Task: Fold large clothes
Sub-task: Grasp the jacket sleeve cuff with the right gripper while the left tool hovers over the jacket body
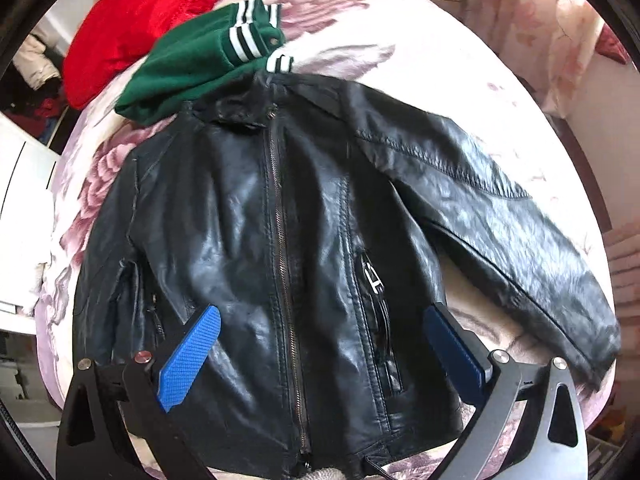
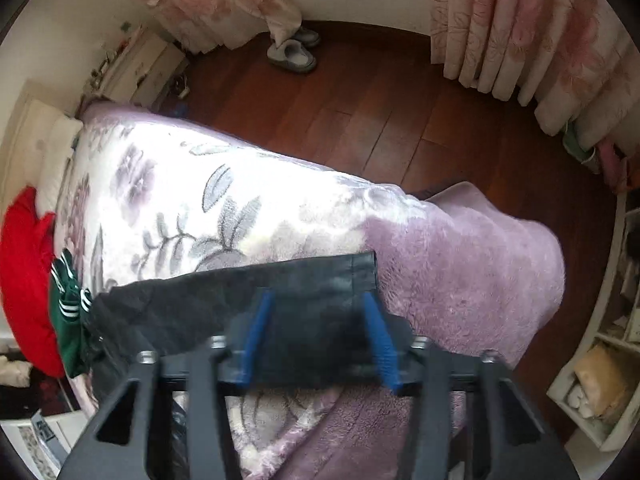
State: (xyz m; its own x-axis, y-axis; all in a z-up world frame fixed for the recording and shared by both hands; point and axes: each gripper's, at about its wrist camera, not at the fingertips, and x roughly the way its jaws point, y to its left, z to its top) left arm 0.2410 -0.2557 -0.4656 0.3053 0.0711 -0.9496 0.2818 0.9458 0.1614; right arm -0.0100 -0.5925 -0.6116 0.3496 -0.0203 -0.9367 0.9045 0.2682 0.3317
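A black leather jacket (image 1: 240,232) lies front up and zipped on the floral blanket (image 1: 360,48), with one sleeve (image 1: 500,208) stretched out to the right. My left gripper (image 1: 323,311) hangs open and wide above the jacket's lower front, with one blue pad (image 1: 192,356) on each side of the zip and nothing gripped. In the right wrist view the sleeve (image 2: 312,280) runs across the bed, its cuff near the blanket's purple edge. My right gripper (image 2: 317,296) points down over it near the cuff. Its blue fingers (image 2: 258,328) stand apart and blurred, with sleeve cloth between them.
A green jacket with white-striped cuffs (image 1: 208,52) and a red garment (image 1: 132,20) lie beyond the collar. The bed edge (image 2: 500,264) drops to a wooden floor (image 2: 380,112) with slippers (image 2: 292,54). Curtains (image 2: 520,32) and white shelves (image 2: 600,360) stand around.
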